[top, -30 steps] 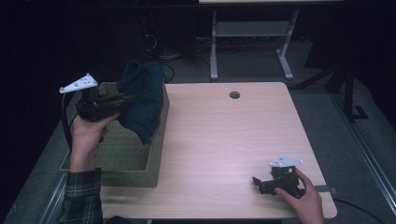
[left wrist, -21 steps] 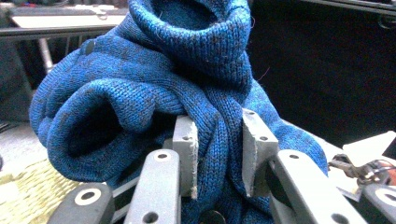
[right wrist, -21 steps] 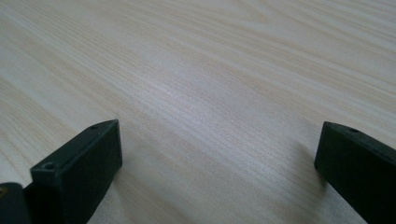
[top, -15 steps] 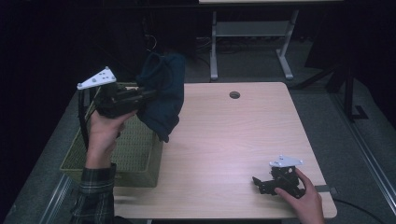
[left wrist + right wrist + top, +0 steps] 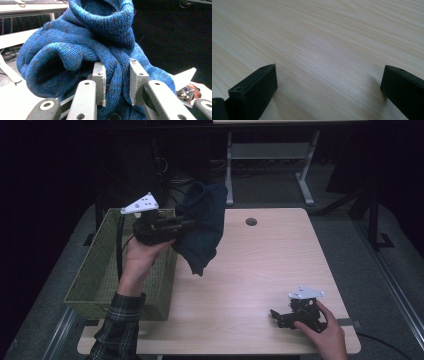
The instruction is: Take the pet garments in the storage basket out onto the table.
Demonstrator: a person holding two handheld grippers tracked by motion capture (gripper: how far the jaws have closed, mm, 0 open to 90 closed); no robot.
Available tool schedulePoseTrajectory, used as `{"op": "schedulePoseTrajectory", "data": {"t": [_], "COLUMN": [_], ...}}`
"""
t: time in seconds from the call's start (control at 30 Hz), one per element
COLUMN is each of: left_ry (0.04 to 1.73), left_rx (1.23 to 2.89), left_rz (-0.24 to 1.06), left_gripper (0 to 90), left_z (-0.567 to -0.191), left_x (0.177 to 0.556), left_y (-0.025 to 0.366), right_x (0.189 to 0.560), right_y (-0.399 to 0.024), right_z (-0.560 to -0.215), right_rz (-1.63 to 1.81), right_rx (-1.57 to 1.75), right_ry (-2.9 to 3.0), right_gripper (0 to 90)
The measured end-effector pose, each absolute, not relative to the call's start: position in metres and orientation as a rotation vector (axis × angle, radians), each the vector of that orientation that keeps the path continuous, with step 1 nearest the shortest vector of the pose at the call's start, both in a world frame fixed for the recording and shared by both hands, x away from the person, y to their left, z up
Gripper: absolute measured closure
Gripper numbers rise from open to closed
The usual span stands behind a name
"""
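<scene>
The left gripper (image 5: pixel 117 85) is pinching a thick fold of the blue ribbed-knit sweater (image 5: pixel 202 232), which is hanging above the table (image 5: pixel 260 270) edge beside the woven green basket (image 5: pixel 95 275); its bunched folds are probably hiding a collar. The right gripper (image 5: pixel 329 92) is resting wide apart on pale woodgrain.

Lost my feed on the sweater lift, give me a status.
Left gripper shut on blue sweater, hanging over the table edge beside the basket. Right gripper open, resting on table. Nothing in the way.
</scene>
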State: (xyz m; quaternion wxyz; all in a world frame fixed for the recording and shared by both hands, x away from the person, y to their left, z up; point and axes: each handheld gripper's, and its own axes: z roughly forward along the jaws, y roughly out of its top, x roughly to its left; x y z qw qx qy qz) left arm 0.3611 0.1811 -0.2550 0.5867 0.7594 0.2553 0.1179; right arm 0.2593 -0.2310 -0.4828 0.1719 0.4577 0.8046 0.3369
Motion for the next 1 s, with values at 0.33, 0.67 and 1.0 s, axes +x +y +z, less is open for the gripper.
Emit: {"op": "schedulePoseTrajectory", "data": {"t": [0.33,0.67,1.0], "left_ry": [0.55,0.52,0.495], "left_rx": [1.816,1.838,1.923], "left_rz": [0.234,0.202,0.163], "left_gripper": [70.5,70.4,70.4], "left_z": [-0.264,-0.278,-0.307], "left_x": [0.363,0.37,0.375], "left_y": [0.152,0.124,0.086], "right_x": [0.259,0.259,0.259], "right_y": [-0.231,-0.231,-0.231], "right_z": [-0.483,-0.483,-0.483], "right_rz": [0.956,0.956,0.957], "right_rx": [1.295,1.296,1.295], "right_ry": [2.283,2.283,2.283], "right_gripper": [0.5,0.5,0.5]}}
